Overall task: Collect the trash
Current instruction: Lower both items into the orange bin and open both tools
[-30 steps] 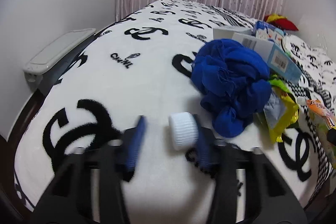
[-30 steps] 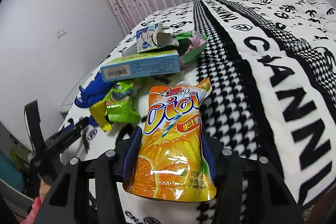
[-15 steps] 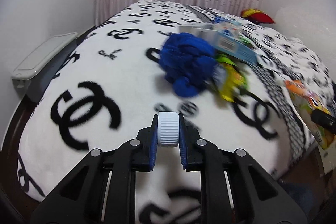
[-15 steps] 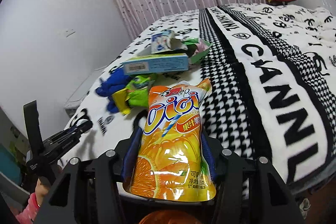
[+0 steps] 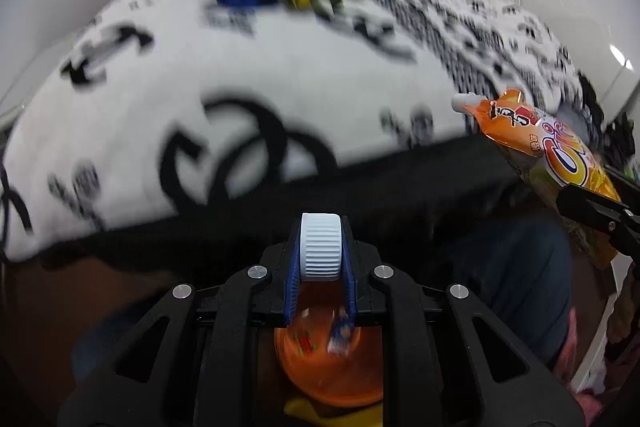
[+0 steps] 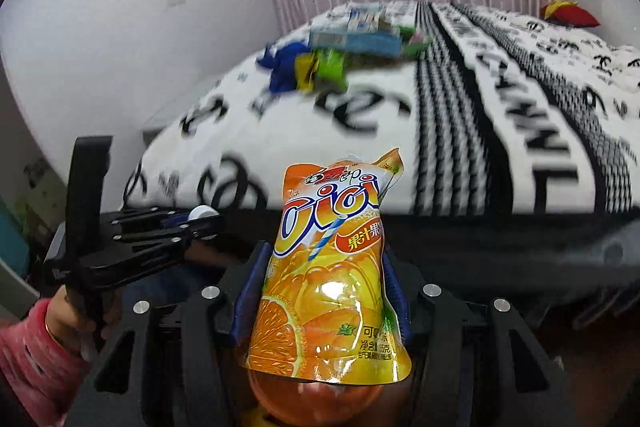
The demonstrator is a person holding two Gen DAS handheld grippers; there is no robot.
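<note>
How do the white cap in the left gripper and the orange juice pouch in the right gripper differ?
The white cap is small, rigid and ribbed; the orange juice pouch is a much larger, soft, glossy bag. The cap is plain white, the pouch brightly printed. The cap fits wholly between the left gripper's fingers, while the pouch sticks out well past the right gripper. Both are clamped, off the bed, above an orange bin.

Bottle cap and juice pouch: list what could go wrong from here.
1. The left hand-held gripper pinches the round, ribbed bottle cap by its flat ends; it might pop out before reaching the orange bin below.
2. The right hand-held gripper grips only the lower part of the juice pouch; its tall top could flop and catch the bin's rim.
</note>
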